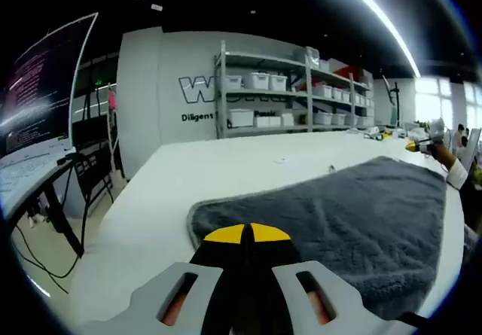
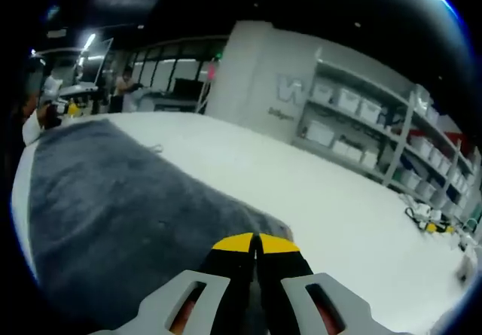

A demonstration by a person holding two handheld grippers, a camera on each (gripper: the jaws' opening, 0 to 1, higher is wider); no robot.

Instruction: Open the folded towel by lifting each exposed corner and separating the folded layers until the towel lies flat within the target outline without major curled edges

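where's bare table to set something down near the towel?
Bare white table lies between the grey towel and the shelving, and beside the towel's near corner by the left gripper. In the right gripper view, table beyond the right gripper is open too. Crowded: far end, small items by the shelves.

White table, grey towel atop

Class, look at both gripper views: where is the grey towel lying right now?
The grey towel lies spread on the white table, just ahead of both grippers' closed jaws; in the right gripper view it stretches left, with shelving beyond the table.
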